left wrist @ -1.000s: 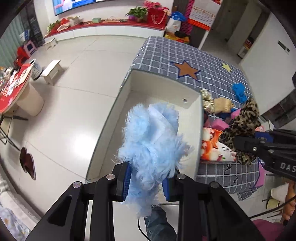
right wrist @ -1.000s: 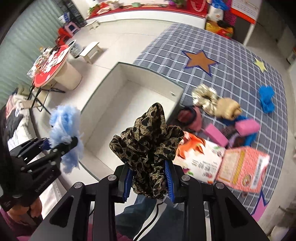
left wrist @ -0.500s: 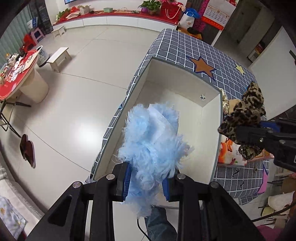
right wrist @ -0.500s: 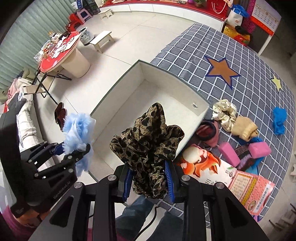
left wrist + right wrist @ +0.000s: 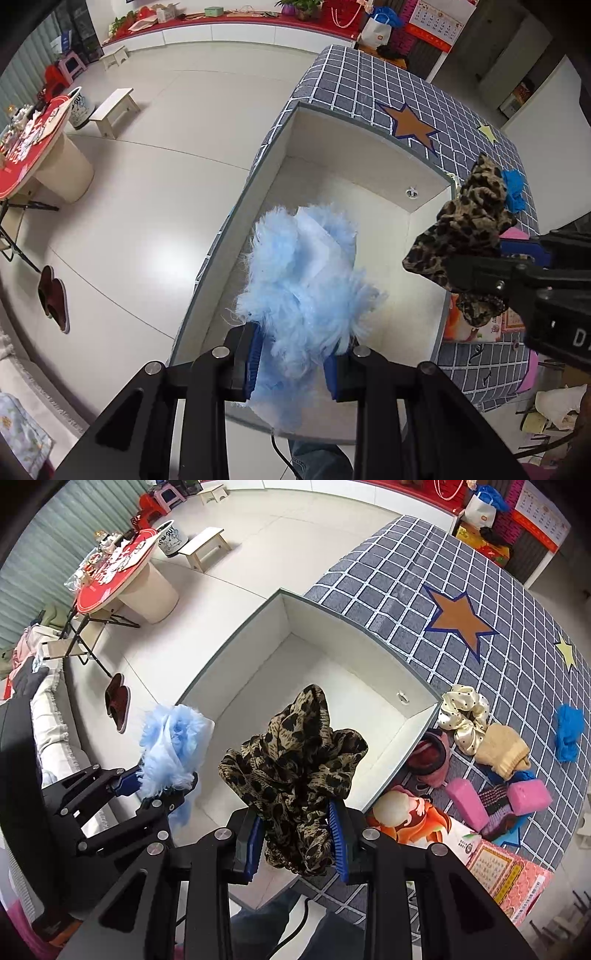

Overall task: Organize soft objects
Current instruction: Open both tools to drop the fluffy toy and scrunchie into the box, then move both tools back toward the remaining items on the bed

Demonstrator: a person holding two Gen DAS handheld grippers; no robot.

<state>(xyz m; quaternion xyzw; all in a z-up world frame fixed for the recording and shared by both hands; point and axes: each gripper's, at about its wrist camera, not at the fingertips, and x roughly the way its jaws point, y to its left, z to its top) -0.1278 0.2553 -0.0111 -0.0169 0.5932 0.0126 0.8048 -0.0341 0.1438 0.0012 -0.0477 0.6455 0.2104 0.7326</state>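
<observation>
My left gripper (image 5: 293,363) is shut on a fluffy light-blue soft piece (image 5: 306,280), held above the near end of the white open box (image 5: 369,177). From the right wrist view the same blue piece (image 5: 173,746) hangs over the box's left rim. My right gripper (image 5: 297,843) is shut on a leopard-print cloth (image 5: 295,768), also above the white box (image 5: 314,679); the left wrist view has that cloth (image 5: 465,229) over the box's right wall. The box holds nothing inside.
The box stands on a grey checked tablecloth (image 5: 406,576) with star patches. Right of the box lie a cream scrunchie (image 5: 465,716), a tan knit piece (image 5: 502,749), blue cloth (image 5: 569,731), pink blocks (image 5: 528,797), a dark red band (image 5: 432,753) and printed cartons (image 5: 502,871). Slippers (image 5: 117,701) lie on the floor.
Both grippers have moved over the white box and sunk a little, each keeping its soft piece. The box now fills more of both views.
</observation>
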